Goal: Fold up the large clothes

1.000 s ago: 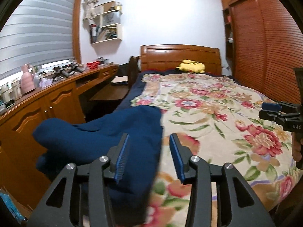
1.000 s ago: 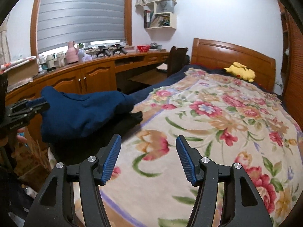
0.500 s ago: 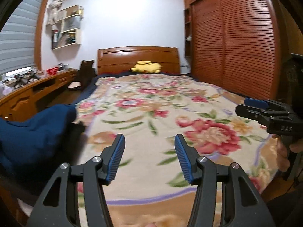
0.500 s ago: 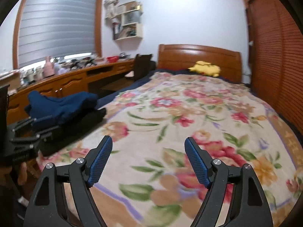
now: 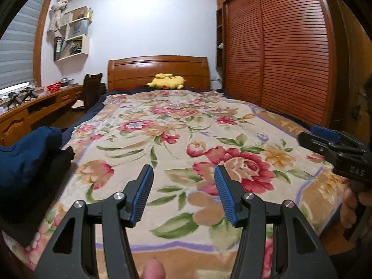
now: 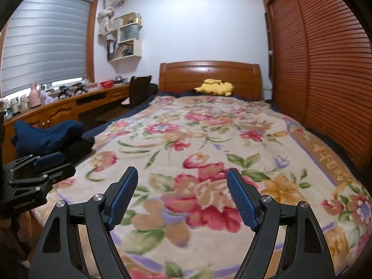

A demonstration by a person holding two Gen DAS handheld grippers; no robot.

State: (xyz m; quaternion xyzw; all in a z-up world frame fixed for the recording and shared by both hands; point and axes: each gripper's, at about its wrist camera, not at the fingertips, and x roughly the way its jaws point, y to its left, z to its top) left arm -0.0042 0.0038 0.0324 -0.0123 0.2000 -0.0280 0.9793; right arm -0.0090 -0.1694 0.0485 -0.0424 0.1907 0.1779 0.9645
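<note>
The left gripper (image 5: 183,193) and the right gripper (image 6: 182,197) both hover over the near end of the floral bedspread (image 5: 186,139), jaws wide apart and holding nothing. The blue garment (image 6: 46,134) lies bunched at the bed's near left edge, seemingly on something dark.

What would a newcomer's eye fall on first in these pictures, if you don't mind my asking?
Most likely the floral blanket spread across the whole bed, with a yellow plush toy lying against the wooden headboard. Next, the dark blue garment heaped at the bed's left edge, beyond the open left claw and open right claw.
</note>
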